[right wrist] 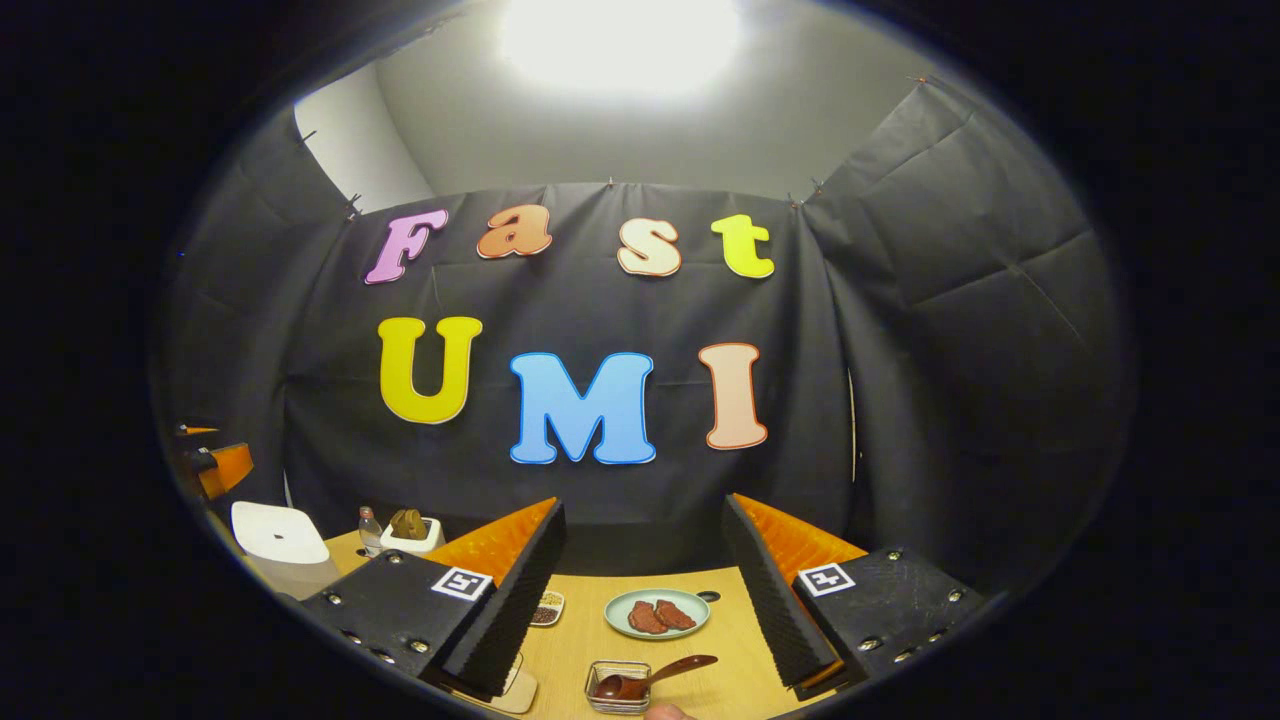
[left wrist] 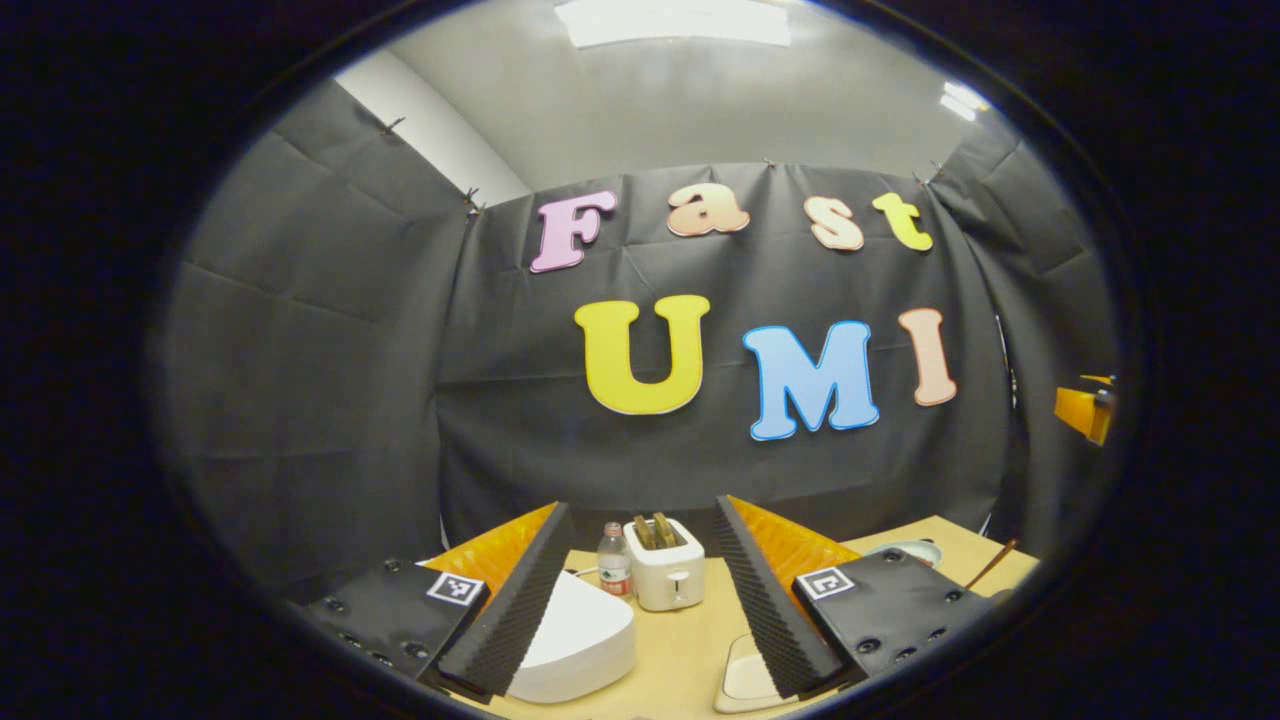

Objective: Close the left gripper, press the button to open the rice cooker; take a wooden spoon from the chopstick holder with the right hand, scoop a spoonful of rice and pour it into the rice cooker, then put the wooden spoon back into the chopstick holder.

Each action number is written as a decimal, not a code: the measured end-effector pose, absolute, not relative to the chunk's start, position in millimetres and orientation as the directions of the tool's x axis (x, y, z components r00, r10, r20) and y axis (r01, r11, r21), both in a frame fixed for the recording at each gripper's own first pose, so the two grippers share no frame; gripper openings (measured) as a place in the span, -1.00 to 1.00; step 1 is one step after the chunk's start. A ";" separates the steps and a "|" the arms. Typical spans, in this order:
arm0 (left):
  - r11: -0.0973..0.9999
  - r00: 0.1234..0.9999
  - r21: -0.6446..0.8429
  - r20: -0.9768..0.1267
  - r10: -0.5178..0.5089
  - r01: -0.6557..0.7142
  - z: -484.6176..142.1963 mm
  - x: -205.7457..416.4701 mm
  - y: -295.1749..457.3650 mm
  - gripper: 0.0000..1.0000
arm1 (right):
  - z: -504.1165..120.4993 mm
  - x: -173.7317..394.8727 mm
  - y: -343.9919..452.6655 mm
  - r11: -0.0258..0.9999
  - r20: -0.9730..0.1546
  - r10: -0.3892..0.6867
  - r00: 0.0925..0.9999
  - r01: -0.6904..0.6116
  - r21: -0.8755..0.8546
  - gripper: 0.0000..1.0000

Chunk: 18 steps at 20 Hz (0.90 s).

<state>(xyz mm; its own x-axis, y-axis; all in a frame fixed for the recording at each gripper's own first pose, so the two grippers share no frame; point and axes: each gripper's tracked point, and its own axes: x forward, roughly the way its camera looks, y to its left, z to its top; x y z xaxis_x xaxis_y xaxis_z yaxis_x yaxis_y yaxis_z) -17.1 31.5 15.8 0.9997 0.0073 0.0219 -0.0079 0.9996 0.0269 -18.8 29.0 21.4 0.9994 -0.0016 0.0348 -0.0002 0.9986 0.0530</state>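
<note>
Wooden spoon (right wrist: 652, 677) lying across small dish (right wrist: 617, 686), possibly glass, near table edge; both grippers' fingers apart, holding nothing

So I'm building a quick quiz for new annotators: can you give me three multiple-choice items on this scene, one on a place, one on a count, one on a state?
1. Where does the wooden spoon lie?
A. Bowl end in the small clear container
B. On the green plate
C. In the toaster

2. How many reddish pieces lie on the green plate?
A. One
B. Two
C. Four

3. How does the rice cooker stand?
A. Lid raised
B. Lid down
C. On its side

Answers:
1. A: in the right gripper view the spoon's bowl end sits in the small clear container, its handle sticking out to the right.
2. B: two pieces lie side by side on the plate.
3. B: in the left gripper view the white lid lies flat on the cooker, beside the open left gripper.
</note>
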 end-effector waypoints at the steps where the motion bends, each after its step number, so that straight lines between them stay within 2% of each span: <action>1: 1.000 1.000 0.028 0.021 0.002 -0.002 16.3 -16.9 32.1 0.95 | 22.0 -20.2 28.3 0.999 0.040 -0.005 0.999 0.003 0.048 0.90; 11: 1.000 1.000 0.021 0.030 -0.006 0.005 23.0 -23.0 38.3 0.92 | 28.4 -27.0 29.1 1.000 0.051 -0.016 0.999 0.015 0.020 0.89; 14: 0.999 0.999 0.023 0.022 -0.032 0.031 23.0 -21.6 34.9 0.43 | 27.2 -27.2 29.9 1.000 0.048 -0.016 0.999 0.015 0.019 0.89; 15: 0.999 1.000 0.026 0.023 -0.022 0.021 23.0 -20.2 39.6 0.32 | 25.9 -27.5 28.9 1.000 0.047 -0.018 0.999 0.017 0.019 0.89; 18: 1.000 1.000 0.031 0.016 -0.004 0.003 20.8 -16.8 48.7 -0.38 | 23.4 -26.8 31.6 1.000 0.041 -0.021 0.999 0.020 0.024 0.89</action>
<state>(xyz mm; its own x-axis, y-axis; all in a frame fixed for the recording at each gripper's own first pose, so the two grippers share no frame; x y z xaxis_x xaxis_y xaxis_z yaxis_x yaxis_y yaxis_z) -16.8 48.7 20.8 0.9999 -0.0038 0.0155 0.0033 0.9995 0.0307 -26.8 31.6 23.4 0.9990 -0.0207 0.0407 0.0197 0.9995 0.0244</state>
